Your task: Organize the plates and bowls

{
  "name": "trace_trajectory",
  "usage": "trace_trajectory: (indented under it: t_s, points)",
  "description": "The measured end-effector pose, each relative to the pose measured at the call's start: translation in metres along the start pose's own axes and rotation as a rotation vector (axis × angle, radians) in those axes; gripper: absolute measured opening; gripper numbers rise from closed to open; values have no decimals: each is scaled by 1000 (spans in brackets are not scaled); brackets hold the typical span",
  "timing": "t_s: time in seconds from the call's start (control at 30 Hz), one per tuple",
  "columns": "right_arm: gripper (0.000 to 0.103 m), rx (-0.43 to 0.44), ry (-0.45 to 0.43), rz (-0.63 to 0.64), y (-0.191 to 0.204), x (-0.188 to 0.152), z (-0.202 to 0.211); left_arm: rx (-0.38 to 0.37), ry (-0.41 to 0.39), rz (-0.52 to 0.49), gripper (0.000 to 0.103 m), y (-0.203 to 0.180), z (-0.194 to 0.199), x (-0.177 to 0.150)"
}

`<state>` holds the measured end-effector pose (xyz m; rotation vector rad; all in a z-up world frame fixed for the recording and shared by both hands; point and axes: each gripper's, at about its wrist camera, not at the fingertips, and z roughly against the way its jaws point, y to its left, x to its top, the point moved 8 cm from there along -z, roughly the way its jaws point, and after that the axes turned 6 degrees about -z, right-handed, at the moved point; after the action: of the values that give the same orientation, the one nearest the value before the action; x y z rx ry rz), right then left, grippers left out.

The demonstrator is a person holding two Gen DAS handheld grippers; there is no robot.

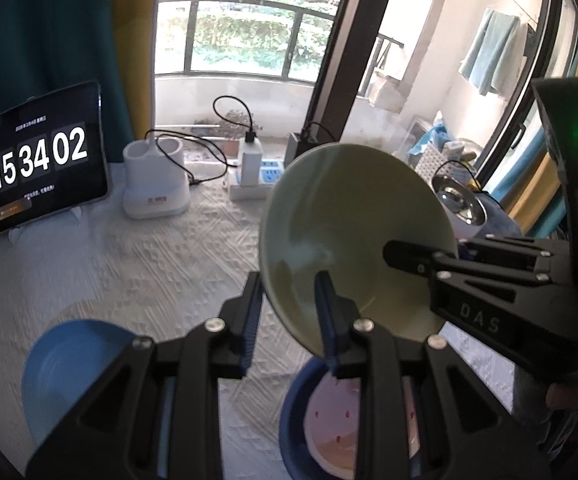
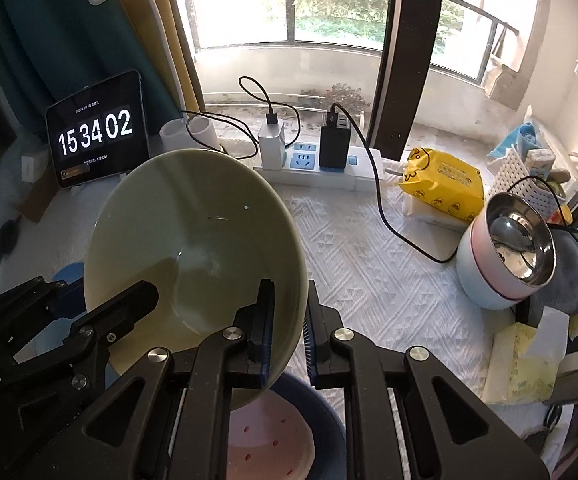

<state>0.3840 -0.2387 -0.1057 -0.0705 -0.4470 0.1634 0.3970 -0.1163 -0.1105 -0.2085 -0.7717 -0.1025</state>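
Nearest in both views, a dark blue bowl [image 2: 331, 412] sits on the counter [image 2: 369, 264] with a pink speckled bowl [image 2: 273, 444] nested in it, likely the stack being built. Directly above it, tilted and lifted clear, is the pale green bowl [image 2: 193, 240], held by both tools at once: the right gripper [image 2: 289, 320] has its jaws pinching the bowl's near rim, one pad inside and one outside, and the left gripper [image 1: 289, 320] straddles the rim on its own side the same way, though whether it presses or only brackets the wall is unclear, so I cannot tell. Two-point hold probably steadies the wide bowl for lowering into the nest. The left wrist view alone shows a light blue bowl [image 1: 73, 360] resting on the counter well to the left, still unsorted by the look of it; the right view gives only a sliver of it. The right wrist view alone shows a yellow wipes pack [image 2: 445, 188] and tissues at the right edge. Farther back, both show a steel-lined pink-and-white pot [image 2: 505, 260], a power strip [image 2: 317, 164] with chargers, and a tablet clock [image 2: 97, 132] against the window.
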Motion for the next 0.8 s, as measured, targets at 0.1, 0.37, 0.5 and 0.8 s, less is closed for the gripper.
trace_trajectory:
  t_s: [0.1,0.37,0.5,0.8]
  points:
    - [14,-3,-1,-6,-2,-6,4,-5,1,-5,27,-3,2,-4]
    - [14,-10,3,-17,-6,-19,10,-16,6,-17,27,-13,6,-14]
    - [14,-16,7,-24,-8,-27,12,-25,11,-22,27,-18,7,-20]
    - [14,-16,15,-52,-16,-46,16,-46,26,-49,27,-30,9,-33]
